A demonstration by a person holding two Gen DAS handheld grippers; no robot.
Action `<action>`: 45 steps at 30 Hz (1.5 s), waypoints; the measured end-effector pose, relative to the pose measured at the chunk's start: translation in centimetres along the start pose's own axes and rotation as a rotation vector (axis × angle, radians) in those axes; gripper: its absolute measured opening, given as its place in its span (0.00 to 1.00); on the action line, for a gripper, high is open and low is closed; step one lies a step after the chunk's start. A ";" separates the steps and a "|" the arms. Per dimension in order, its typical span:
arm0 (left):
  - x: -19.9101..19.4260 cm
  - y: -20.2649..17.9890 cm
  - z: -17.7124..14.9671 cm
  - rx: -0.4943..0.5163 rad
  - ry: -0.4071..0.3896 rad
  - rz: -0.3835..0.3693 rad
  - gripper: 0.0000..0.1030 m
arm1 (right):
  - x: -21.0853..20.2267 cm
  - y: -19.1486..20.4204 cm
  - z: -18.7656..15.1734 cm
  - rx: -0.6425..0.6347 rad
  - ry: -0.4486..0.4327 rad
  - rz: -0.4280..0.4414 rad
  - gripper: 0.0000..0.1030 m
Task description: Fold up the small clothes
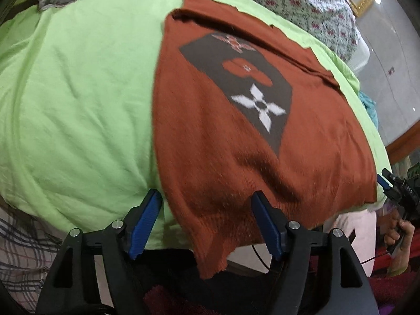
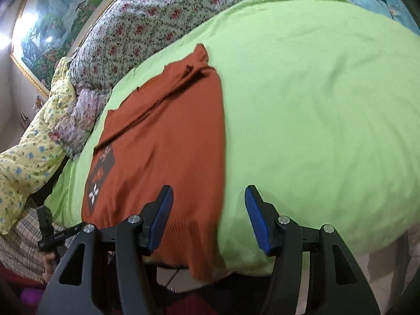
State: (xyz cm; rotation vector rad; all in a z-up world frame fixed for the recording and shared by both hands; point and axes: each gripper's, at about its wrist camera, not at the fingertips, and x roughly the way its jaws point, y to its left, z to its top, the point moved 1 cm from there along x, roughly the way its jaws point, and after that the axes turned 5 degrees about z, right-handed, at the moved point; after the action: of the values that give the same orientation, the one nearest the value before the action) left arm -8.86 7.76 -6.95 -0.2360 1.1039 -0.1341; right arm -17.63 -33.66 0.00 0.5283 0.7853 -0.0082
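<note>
Rust-orange knitted garment [image 1: 236, 157] with a dark grey printed panel [image 1: 236, 84] is laid flat on the lime-green sheet [image 1: 78, 92] of a bed, its near hem hanging over the bed's edge.

Left gripper [image 1: 207, 225] is held at the hem's left corner, blue-padded fingers [image 1: 144, 223] parted wide, one over green sheet, the other over the fabric; nothing is clamped between them; right gripper [image 2: 208, 218] is seen at the hem's right corner, its blue fingers [image 2: 256, 220] likewise parted, the garment's edge lying below the gap, not gripped; whether the pads touch cloth cannot be told; a floral quilt [image 2: 157, 18] is bunched beyond the sheet, a gilt-framed landscape picture [image 2: 47, 31] behind it; a yellow flowered pillow [image 2: 29, 157] is noted beside the bed.
</note>
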 end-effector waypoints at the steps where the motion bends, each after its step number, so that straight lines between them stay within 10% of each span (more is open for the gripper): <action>1: 0.1 -0.1 -0.2 0.001 0.003 -0.004 0.70 | 0.0 -0.1 -0.5 -0.005 0.011 0.004 0.56; 19: 0.7 -0.3 -0.7 0.017 0.010 -0.069 0.70 | 1.8 -0.3 -3.4 -0.025 0.132 0.215 0.50; 22: 0.8 -1.0 -0.9 0.060 0.002 -0.016 0.61 | 2.2 -0.2 -3.4 -0.032 0.131 0.189 0.38; 24: 0.6 -1.1 -1.2 0.097 -0.009 0.026 0.45 | 2.3 -0.1 -3.2 -0.046 0.139 0.144 0.07; 28: -0.1 0.0 -1.4 0.089 0.006 -0.045 0.09 | 2.4 0.0 -3.4 -0.054 0.148 0.145 0.07; 45: -7.4 1.6 6.8 -0.065 -0.251 -0.317 0.05 | -0.6 3.2 2.7 -0.023 -0.081 0.489 0.06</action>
State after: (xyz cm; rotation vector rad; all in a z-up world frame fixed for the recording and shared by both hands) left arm -6.08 11.81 1.96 -0.4735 0.8165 -0.3426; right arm -15.64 -32.20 3.44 0.6830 0.5607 0.4286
